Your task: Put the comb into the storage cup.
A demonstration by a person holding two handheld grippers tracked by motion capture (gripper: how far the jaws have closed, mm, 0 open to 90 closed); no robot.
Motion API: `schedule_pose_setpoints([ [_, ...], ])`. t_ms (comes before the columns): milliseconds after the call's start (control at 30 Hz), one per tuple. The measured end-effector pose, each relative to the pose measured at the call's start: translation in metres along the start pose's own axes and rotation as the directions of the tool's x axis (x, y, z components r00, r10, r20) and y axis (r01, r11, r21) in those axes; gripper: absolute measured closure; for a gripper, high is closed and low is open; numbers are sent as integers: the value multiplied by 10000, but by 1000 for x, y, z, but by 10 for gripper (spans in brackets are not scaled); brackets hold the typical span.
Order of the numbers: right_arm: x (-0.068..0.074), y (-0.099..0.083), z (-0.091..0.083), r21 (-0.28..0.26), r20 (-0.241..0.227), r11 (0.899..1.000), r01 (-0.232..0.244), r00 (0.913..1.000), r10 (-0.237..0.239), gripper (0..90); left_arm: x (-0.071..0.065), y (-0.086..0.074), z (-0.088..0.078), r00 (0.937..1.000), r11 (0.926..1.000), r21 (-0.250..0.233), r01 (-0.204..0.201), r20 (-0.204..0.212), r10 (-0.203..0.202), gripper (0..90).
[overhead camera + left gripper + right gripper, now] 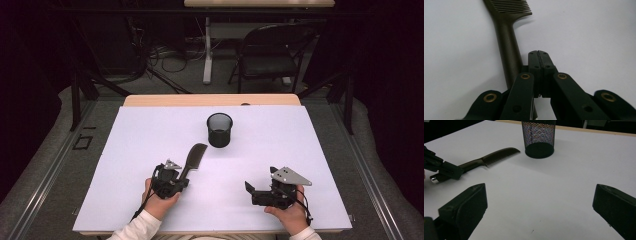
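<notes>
A dark comb [193, 159] lies flat on the white table [140, 140], handle toward the person and toothed end pointing away and a little rightward, toward the black mesh cup [219, 129] standing upright farther back; comb and cup are apart, with bare sheet between them. The left gripper [172, 181] sits right at the handle end; in the left gripper view its jaws are pressed together with nothing between them, and the handle [509, 52] runs just beside them on their left, so the jaws are clenched on air rather than on the comb. The right gripper [255, 192] rests well off to the right, its jaws spread wide and empty, pointing across the table toward the comb. So the left hand [160, 202] is plainly the nearer one; the comb's long axis runs nearly in line with that gripper's reach, which I judge means the jaws must open and shift sideways onto the handle before any lift toward the cup can start.
</notes>
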State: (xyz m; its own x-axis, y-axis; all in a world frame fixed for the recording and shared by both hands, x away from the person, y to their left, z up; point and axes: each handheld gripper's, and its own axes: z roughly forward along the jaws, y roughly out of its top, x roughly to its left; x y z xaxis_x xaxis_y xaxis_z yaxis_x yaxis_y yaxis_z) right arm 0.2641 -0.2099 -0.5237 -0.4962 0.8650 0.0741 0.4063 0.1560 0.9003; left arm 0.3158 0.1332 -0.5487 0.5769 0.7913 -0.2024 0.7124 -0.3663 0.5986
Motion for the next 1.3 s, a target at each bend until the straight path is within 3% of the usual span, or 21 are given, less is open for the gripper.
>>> schedule_pose_setpoints([
  [600,0,0,0,17,16,10000,-54,10000,54,0,19,-6,-11,9992,9997,-85,211,-329,-214,899],
  [967,0,0,1,34,9,10000,-42,10000,42,0,18,-5,-14,9997,9995,-275,151,-212,-157,892],
  [1300,-1,-1,1,-7,-39,10000,-49,10000,49,0,17,-3,-22,9998,9973,-737,22,-186,-36,864],
])
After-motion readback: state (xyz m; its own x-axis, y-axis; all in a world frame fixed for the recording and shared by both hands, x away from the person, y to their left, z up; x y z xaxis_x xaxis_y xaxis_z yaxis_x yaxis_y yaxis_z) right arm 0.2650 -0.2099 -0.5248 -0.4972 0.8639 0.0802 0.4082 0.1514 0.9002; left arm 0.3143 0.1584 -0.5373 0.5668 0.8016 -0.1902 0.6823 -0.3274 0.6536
